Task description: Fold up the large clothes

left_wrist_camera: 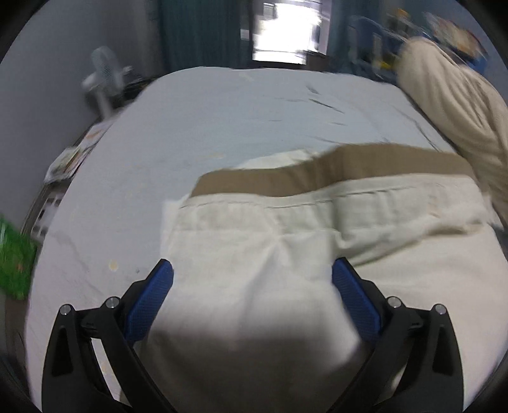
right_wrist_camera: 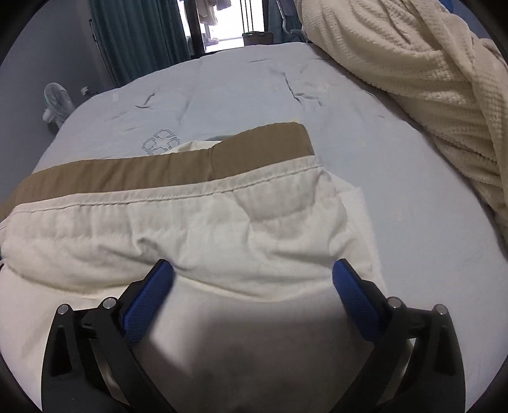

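Cream garment [right_wrist_camera: 197,228] lies on bed [right_wrist_camera: 241,95], perhaps folded; both hand-held grippers spread.

A bedroom in a home. A wide bed [right_wrist_camera: 254,95] with a pale blue sheet fills most of both views, and a cream knitted blanket [right_wrist_camera: 412,63] is heaped along its right side. Beyond the foot of the bed, dark teal curtains [right_wrist_camera: 136,35] hang beside a bright glass door [right_wrist_camera: 222,25], through which laundry seems to hang outside. A small white fan [right_wrist_camera: 57,104] stands on the floor by the grey wall on the left. In the left wrist view, papers or magazines [left_wrist_camera: 73,155] lie along the bed's left edge, and a cluttered blue shelf or chair [left_wrist_camera: 381,31] shows, blurred, at the far right.
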### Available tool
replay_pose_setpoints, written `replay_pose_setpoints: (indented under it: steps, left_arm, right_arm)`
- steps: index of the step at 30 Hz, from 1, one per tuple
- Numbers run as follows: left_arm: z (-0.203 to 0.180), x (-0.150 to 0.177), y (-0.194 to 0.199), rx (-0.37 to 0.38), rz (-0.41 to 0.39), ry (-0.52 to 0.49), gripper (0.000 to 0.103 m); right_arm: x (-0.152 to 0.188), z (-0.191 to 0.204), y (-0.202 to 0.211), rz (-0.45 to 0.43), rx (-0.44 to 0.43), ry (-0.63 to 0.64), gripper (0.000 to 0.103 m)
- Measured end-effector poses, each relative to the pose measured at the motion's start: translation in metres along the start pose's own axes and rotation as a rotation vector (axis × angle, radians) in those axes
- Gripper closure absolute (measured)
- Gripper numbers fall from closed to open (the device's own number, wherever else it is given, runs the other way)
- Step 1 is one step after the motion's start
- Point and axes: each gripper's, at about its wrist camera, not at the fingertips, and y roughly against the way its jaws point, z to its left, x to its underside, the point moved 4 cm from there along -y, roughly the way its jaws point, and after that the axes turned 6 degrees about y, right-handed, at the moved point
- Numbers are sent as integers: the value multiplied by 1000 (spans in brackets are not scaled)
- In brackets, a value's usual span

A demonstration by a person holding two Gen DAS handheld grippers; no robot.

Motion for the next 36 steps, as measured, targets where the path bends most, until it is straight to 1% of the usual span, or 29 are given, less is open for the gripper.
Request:
replay_pose_setpoints:
  steps: [1,2,3,4,5,6,7,8,9,10,11,12,13,14,15,16,17,19,21,23,25,27,28,30,31,33,34,35,36]
  left_arm:
    - [9,-3,-7,-26,-5,50,6]
    - [15,-4,-10,-49,-3,76,6]
    - [21,-7,-16,-68,13,101,6]
    - [21,-8,-20,-78,31,102,6]
    - [19,-10,-20,-99,31,87,6]
    - [15,-12,-16,-156,10,33,6]
    - [14,-12,-13,-180,2,5,6]
    - [14,-11,-8,-196,3,0,6]
    - [18,-10,-4,-196,3,9,7]
    - [18,-9,4,-172,5,12,9]
    - [15,-6,12,-143,5,3,10]
    - [10,-1,25,-103,-13,-25,10]
    - [7,4,31,-95,-25,-53,10]
    - [6,12,31,-98,-12,-90,9]
    - [8,20,26,-89,35,-106,9]
    - [10,23,25,-68,56,-93,9]
    - [16,25,30,-37,60,-64,9]
    - [30,20,45,13,40,-27,9]
    - [40,13,56,85,12,-4,9]
    - [50,1,51,78,16,-4,9]
    - [54,-6,29,84,87,-17,9]
    - [53,-7,6,64,173,-52,9]
    - [53,-5,-4,83,201,-70,9]
    - [51,0,-14,110,226,-93,9]
    - [50,2,-19,135,235,-108,9]
    - [55,3,-28,188,253,-104,9]
    - [60,5,-32,238,270,-74,9]
    - [66,5,-37,276,283,-48,9]
    - [71,7,-42,332,291,-9,9]
  right_arm:
    - [0,0,-2,-1,4,-3,6]
    - [-1,-1,-5,1,3,-11,6]
    - [-1,-2,-6,4,-6,-20,6]
    - [0,-4,-5,8,-17,-27,6]
    - [-1,-4,-4,12,-24,-25,7]
    - [1,-6,-1,15,-22,-17,7]
    - [3,-10,4,14,-15,-14,7]
    - [4,-13,10,8,-6,-7,14]
    - [7,-12,19,-5,10,11,17]
    - [10,-11,35,-42,7,42,19]
    - [16,-9,46,-69,-10,62,17]
    - [23,-8,54,-85,-21,86,15]
    - [32,-10,56,-73,-17,117,10]
    - [39,-12,54,-49,-23,133,9]
    - [46,-18,55,-45,-53,132,9]
    - [49,-23,59,-59,-73,124,9]
    - [51,-30,65,-76,-85,117,9]
    - [51,-47,79,-116,-107,99,8]
    - [47,-63,82,-139,-114,81,7]
    - [38,-73,71,-106,-113,68,7]
    - [30,-83,46,-40,-163,27,7]
    - [21,-90,27,3,-170,2,7]
    - [20,-94,14,30,-168,0,7]
    - [19,-98,0,59,-228,-17,7]
    - [20,-99,-11,92,-296,-48,7]
    - [23,-101,-23,136,-392,-97,7]
    - [24,-101,-28,144,-437,-116,6]
    - [24,-100,-28,140,-459,-113,6]
    - [24,-96,-29,135,-490,-105,6]
